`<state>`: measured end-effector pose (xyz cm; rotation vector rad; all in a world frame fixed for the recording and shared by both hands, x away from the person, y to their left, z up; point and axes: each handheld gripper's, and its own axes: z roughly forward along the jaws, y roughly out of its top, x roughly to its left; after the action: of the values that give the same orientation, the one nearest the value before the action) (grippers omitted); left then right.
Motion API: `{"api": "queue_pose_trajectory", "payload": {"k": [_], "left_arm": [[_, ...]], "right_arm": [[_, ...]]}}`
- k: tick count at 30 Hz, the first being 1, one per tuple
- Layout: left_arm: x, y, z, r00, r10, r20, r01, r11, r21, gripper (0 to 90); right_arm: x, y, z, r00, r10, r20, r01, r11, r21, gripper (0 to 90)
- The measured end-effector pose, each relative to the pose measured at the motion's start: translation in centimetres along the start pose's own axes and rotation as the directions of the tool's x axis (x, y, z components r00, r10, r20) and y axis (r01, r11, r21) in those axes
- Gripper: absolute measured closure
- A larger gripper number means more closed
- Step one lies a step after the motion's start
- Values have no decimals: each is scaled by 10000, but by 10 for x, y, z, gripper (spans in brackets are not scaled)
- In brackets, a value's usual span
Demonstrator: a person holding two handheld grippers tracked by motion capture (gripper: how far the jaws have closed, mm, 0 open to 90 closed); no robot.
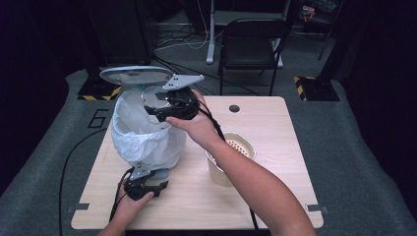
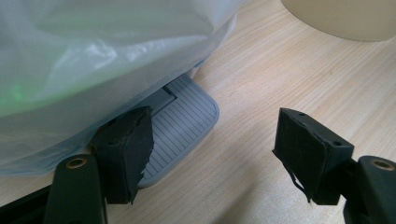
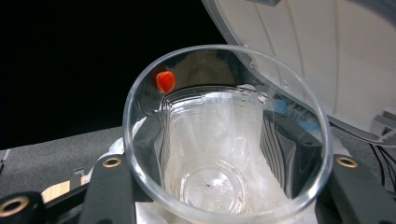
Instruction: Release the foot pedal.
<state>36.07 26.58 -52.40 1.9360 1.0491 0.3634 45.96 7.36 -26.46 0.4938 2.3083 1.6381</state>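
A grey pedal bin lined with a white plastic bag (image 1: 142,132) stands on the table's left half, its lid (image 1: 135,75) raised. My right gripper (image 1: 164,110) is shut on a clear glass (image 1: 155,98), tipped over the bin's mouth. In the right gripper view the glass (image 3: 219,186) sits between the jaws of my right gripper (image 3: 224,154), with a small red bit (image 3: 165,80) near its far rim and the lid (image 3: 317,56) behind. My left gripper (image 1: 152,187) is open at the bin's foot. Its left jaw rests over the grey ribbed pedal (image 2: 182,121), under the bag (image 2: 93,60).
A beige pot (image 1: 246,142) with a perforated insert stands right of the bin, under the right forearm; its base (image 2: 341,18) is in the left gripper view. The wooden table (image 1: 270,187) has a round hole at the back. A black chair (image 1: 251,44) stands beyond it.
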Motion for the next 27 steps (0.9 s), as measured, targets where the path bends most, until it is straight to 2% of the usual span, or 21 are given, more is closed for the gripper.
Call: {"api": "queue_pose_trajectory", "payload": {"k": [9,12,13,14,15,17,18,20,22,23,27], "left_arm": [[0,0,0,10000,13,-8,-13,10000,-8,280],[0,0,0,10000,43,-10,-43,10000,10,280],[0,0,0,10000,39,-15,-39,10000,-2,280],[0,0,0,10000,63,-20,-63,10000,2,280],[0,0,0,10000,63,-20,-63,10000,2,280],[0,0,0,10000,51,-2,-51,10000,3,280],[0,0,0,10000,46,4,-46,10000,15,280],[0,0,0,10000,29,16,-29,10000,8,280],[1,0,-1,10000,46,20,-46,10000,18,280],[1,0,-1,10000,36,22,-36,10000,15,280],[1,0,-1,10000,46,29,-46,10000,2,280]], "right_arm": [[2,-2,21,9999,110,55,-111,9999,99,418],[1,-5,27,9995,217,245,-222,9996,201,399],[1,-6,30,9986,391,368,-399,9990,220,369],[-1,-7,31,9988,277,412,-289,9992,269,353],[-1,-7,32,9977,472,493,-485,9985,257,318],[-3,-9,36,9961,540,691,-565,9978,349,299],[-3,-9,38,9949,642,780,-674,9969,399,262],[-4,-11,43,9919,968,825,-1003,9942,387,117],[-4,-12,47,9895,1219,780,-1263,9905,542,10],[-3,-13,48,9878,1306,851,-1364,9884,665,0],[-1,-15,48,9880,1143,1039,-1219,9901,700,0]]}}
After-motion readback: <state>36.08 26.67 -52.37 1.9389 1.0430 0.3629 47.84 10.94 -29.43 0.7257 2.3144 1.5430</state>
